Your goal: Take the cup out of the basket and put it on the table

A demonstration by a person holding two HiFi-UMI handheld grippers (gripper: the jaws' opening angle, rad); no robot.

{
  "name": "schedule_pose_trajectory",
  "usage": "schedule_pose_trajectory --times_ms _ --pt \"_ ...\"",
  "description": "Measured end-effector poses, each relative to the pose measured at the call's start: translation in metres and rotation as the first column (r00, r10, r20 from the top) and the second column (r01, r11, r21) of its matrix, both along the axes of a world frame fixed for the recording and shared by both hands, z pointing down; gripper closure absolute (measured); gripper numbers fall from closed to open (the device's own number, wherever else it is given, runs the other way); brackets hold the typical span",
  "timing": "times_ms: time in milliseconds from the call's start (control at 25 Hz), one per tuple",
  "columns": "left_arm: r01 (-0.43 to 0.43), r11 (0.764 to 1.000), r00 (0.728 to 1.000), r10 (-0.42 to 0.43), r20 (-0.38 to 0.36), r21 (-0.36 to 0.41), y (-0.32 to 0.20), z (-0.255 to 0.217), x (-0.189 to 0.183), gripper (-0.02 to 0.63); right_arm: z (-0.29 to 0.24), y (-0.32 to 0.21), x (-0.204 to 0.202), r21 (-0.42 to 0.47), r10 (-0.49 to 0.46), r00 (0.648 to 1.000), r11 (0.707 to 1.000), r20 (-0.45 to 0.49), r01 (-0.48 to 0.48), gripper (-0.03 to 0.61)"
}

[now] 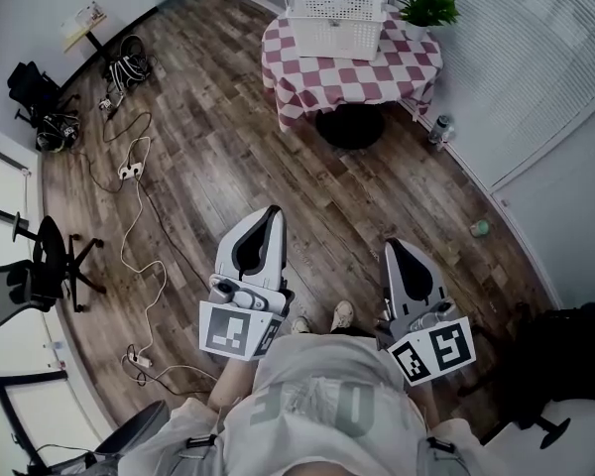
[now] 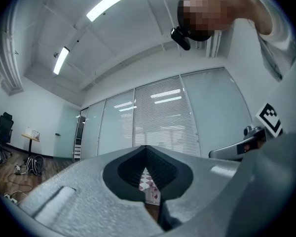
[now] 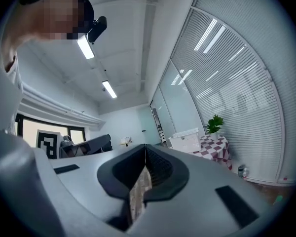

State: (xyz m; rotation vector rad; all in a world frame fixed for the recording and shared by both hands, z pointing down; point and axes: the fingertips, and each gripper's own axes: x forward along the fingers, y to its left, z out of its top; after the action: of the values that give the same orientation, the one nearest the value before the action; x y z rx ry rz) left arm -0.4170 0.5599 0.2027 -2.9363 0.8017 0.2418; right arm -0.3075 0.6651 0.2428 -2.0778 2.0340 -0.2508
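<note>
Head view, contents by size:

1. Brown wood-plank floor (image 1: pixel 228 147): a wide open stretch lies between the person and the table, and nothing stands on the straight line across it.
2. Round table under a red-and-white chequered cloth (image 1: pixel 377 72), on a black pedestal base, far off near the slatted blinds.
3. Black office chairs (image 1: pixel 40 266) at the left edge, well clear of the route.
4. White perforated plastic basket (image 1: pixel 337 23), standing on the table's far half. Its tall walls are what a gripper must reach over, and bare cloth in front gives room to set something down.
5. Left gripper (image 1: pixel 273 209) and right gripper (image 1: pixel 392 243), both held low by the person's waist. Each has its jaws brought together with nothing between them.
6. Green potted plant (image 1: pixel 426 10), just beside the basket on the table's right, likely to be brushed by a reach from that side.
7. White cables and power strips (image 1: pixel 139 216) trailing along the left floor, a trip risk only if the path drifts left.
8. Bottle (image 1: pixel 439 129) by the wall, and a small green object (image 1: pixel 479 228) on the floor to the right.
9. Cup: not visible in any view, presumably down inside the basket. Material unknown — probably light and rigid, perhaps smooth, so best pinched across the rim wall and lifted straight up
</note>
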Motion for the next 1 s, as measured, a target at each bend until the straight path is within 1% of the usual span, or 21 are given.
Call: schedule_pose_trajectory --times_ms 80,160,280,360,480,560,720,800,840,920,960,1000 --pt "0.008 1.0 1.0 -0.008 0.002 0.0 -0.004 0.004 0.009 0.611 0.002 -0.001 0.009 0.014 -0.014 1.0 1.0 -0.006 0.015 0.568" --pt "0.017 1.0 1.0 -0.017 0.004 -0.004 -0.01 0.009 0.02 0.611 0.007 -0.005 0.022 0.003 -0.014 1.0 1.0 -0.008 0.014 0.568" --pt "0.028 0.999 1.0 -0.028 0.0 -0.028 -0.015 0.017 0.033 0.611 0.021 -0.011 0.04 -0.071 -0.011 0.999 0.997 -0.031 0.009 0.569" --pt "0.032 0.999 0.999 -0.032 0.004 -0.041 -0.023 0.022 0.041 0.611 0.026 -0.018 0.049 -0.094 -0.017 0.999 0.996 -0.035 0.013 0.569" --pt "0.035 0.997 0.999 -0.035 0.013 -0.069 -0.043 0.033 0.058 0.611 0.033 -0.031 0.065 -0.104 -0.019 1.0 0.994 -0.004 0.019 0.569" --pt "0.031 0.996 0.999 -0.03 0.016 -0.083 -0.06 0.042 0.074 0.611 0.042 -0.046 0.078 -0.119 -0.024 1.0 0.993 -0.004 0.023 0.569" --pt "0.02 0.996 1.0 -0.02 0.003 -0.085 -0.098 0.047 0.102 0.611 0.057 -0.087 0.108 -0.159 -0.026 1.0 0.987 -0.005 0.025 0.569" --pt "0.011 0.996 1.0 -0.012 -0.008 -0.093 -0.124 0.046 0.113 0.611 0.055 -0.116 0.12 -0.165 -0.039 0.999 0.986 -0.03 0.033 0.568" --pt "0.008 0.994 1.0 -0.01 -0.018 -0.112 -0.141 0.047 0.119 0.611 0.055 -0.132 0.125 -0.174 -0.046 0.997 0.984 -0.061 0.035 0.568" --pt "0.007 0.984 0.998 -0.017 -0.055 -0.176 -0.179 0.048 0.129 0.611 0.055 -0.163 0.136 -0.207 -0.053 0.989 0.978 -0.136 0.024 0.569" --pt "0.008 0.981 0.997 -0.022 -0.071 -0.195 -0.196 0.045 0.135 0.611 0.054 -0.178 0.143 -0.22 -0.053 0.986 0.975 -0.158 0.017 0.569" --pt "0.009 0.981 0.997 -0.024 -0.076 -0.196 -0.212 0.042 0.143 0.611 0.053 -0.192 0.15 -0.227 -0.05 0.985 0.974 -0.163 0.012 0.568"
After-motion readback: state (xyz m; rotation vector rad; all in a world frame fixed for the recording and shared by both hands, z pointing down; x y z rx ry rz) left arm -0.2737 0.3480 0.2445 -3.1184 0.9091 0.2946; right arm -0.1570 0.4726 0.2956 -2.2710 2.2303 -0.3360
